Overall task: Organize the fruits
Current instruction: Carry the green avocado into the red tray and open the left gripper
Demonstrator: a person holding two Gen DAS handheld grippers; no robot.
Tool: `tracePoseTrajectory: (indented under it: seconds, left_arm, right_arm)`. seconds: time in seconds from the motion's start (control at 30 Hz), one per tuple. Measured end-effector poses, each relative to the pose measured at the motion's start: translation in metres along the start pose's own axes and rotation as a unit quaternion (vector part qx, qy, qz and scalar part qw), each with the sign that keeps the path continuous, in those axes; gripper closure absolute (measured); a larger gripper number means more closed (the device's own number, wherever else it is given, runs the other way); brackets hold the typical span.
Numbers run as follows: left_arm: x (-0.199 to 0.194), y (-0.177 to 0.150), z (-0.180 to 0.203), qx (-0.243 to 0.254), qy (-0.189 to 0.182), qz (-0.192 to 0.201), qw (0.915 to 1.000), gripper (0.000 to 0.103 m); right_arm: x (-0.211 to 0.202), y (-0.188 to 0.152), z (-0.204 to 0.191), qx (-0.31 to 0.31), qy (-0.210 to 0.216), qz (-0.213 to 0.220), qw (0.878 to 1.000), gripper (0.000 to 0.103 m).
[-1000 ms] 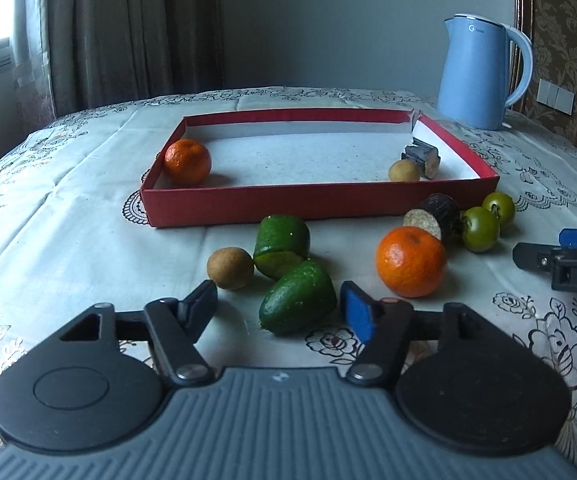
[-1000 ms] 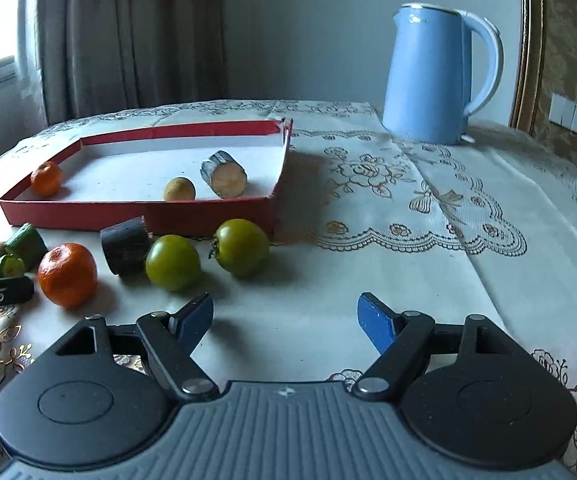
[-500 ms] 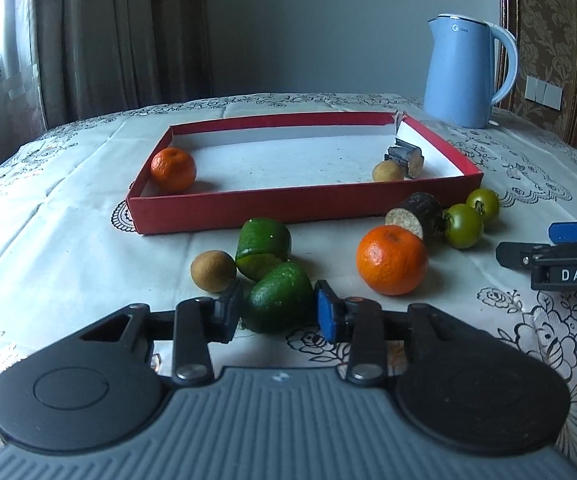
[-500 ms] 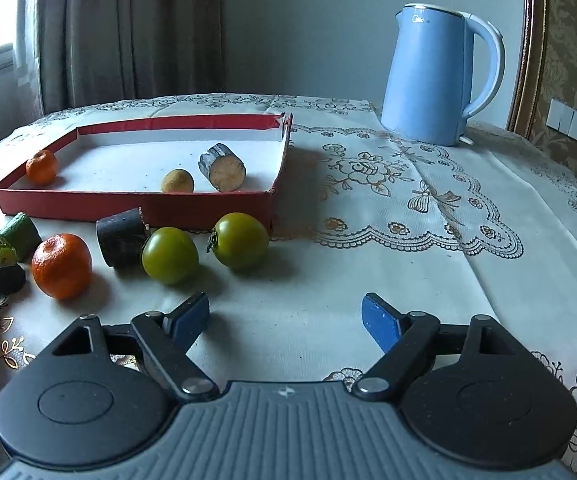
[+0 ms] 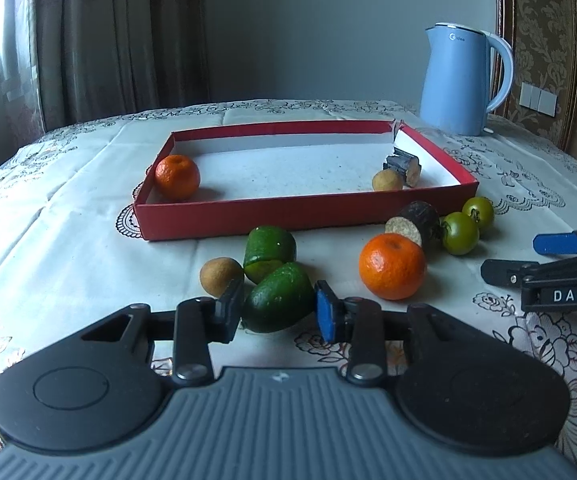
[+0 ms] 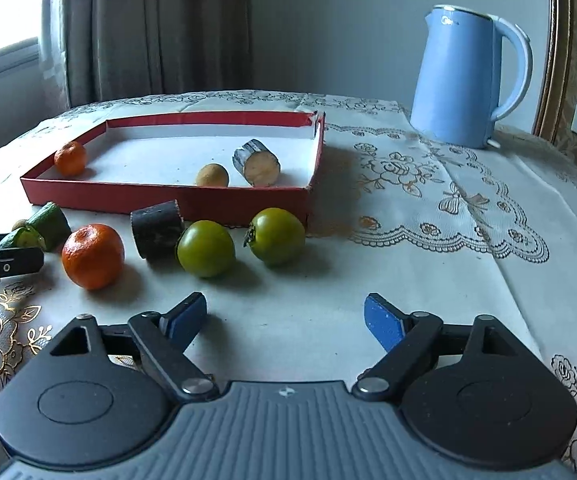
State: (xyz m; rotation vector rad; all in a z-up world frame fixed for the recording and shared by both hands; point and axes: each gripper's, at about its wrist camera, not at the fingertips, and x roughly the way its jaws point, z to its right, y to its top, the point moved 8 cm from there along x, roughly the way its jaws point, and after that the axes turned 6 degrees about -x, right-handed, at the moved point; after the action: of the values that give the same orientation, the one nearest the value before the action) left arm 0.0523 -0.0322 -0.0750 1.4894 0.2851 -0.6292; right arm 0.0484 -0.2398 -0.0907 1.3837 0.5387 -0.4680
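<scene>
My left gripper (image 5: 279,309) is shut on a green cucumber piece (image 5: 278,298) low over the tablecloth. A second cucumber piece (image 5: 269,249) and a small brown fruit (image 5: 221,276) lie just beyond it. An orange (image 5: 391,266), a dark sugarcane chunk (image 5: 413,221) and two green tomatoes (image 5: 460,233) lie right of it. The red tray (image 5: 248,222) holds an orange (image 5: 177,177), a brown fruit (image 5: 387,181) and a cane piece (image 5: 403,165). My right gripper (image 6: 284,319) is open and empty, in front of the tomatoes (image 6: 206,248).
A blue kettle (image 5: 463,80) stands at the back right of the table, beyond the tray. The right gripper's fingers (image 5: 560,245) show at the right edge of the left wrist view. The left gripper's finger (image 6: 4,260) shows at the left edge of the right view.
My left gripper has closed around the green cucumber piece, from wide open a second ago. The right gripper has stayed open and barely shifted.
</scene>
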Motion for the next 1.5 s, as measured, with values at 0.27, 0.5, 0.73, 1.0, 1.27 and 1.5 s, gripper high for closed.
tracePoseTrajectory:
  seconds: [0.27, 0.5, 0.73, 1.0, 1.27, 1.5]
  left_arm:
    - [0.001, 0.018, -0.009, -0.015, -0.005, 0.005, 0.9999, 0.068]
    - [0.011, 0.057, -0.010, -0.001, 0.003, 0.037, 0.9993, 0.068]
    - [0.051, 0.095, -0.013, 0.014, 0.030, 0.048, 0.9983, 0.068]
    - [0.104, 0.106, -0.018, 0.015, 0.062, 0.026, 0.9976, 0.068]
    - [0.134, 0.106, -0.030, 0.005, 0.084, 0.003, 0.9965, 0.067]
    - [0.131, 0.100, -0.023, 0.024, 0.075, 0.009, 0.9968, 0.051]
  right_arm:
    - [0.002, -0.002, 0.003, 0.009, -0.001, -0.007, 1.000, 0.009]
    - [0.003, -0.002, 0.003, 0.009, -0.001, -0.007, 1.000, 0.007]
    - [0.003, -0.002, 0.004, 0.009, -0.001, -0.007, 1.000, 0.007]
    - [0.003, -0.002, 0.004, 0.009, -0.001, -0.007, 1.000, 0.006]
    - [0.003, -0.002, 0.004, 0.009, -0.001, -0.007, 1.000, 0.006]
    - [0.003, -0.002, 0.004, 0.009, -0.001, -0.007, 1.000, 0.006]
